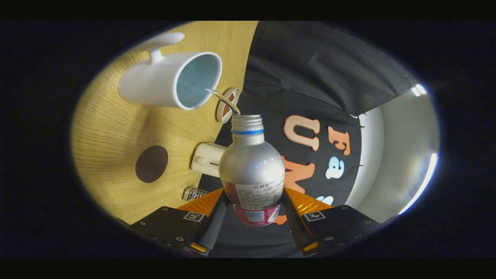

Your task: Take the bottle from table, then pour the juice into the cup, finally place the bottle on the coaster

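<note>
- Bottle (252, 162) is clamped between my gripper's (252, 209) two fingers, tipped toward the cup (170, 79).
- Juice (223, 97) streams in; I'm mid-pour.
- Coaster (151, 164) placement remains.

The bottle (252, 170) is sitting between the fingers (214, 221), its neck pointing to twelve o'clock. The cup (170, 79) is lying on the surface (112, 131) at eleven o'clock of the bottle's mouth, the coaster (151, 164) at nine o'clock of the bottle.
</note>
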A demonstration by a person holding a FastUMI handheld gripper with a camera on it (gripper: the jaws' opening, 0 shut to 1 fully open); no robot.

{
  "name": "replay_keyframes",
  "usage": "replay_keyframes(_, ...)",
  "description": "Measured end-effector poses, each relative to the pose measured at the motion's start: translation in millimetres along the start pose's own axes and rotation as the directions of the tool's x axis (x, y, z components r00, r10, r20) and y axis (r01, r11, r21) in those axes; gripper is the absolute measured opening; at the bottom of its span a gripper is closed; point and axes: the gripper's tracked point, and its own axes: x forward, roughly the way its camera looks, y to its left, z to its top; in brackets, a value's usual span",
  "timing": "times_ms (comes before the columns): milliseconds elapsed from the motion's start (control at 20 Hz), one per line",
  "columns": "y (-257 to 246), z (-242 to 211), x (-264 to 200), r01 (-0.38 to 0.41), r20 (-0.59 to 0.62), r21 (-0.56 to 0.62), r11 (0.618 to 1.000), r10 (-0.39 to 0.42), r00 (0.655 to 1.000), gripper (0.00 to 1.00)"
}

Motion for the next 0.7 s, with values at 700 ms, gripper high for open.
replay_keyframes(700, -6.6, 4.1, 2.8, 0.029, 0.026, -0.106, 0.994, -0.027, 0.999, 0.77)
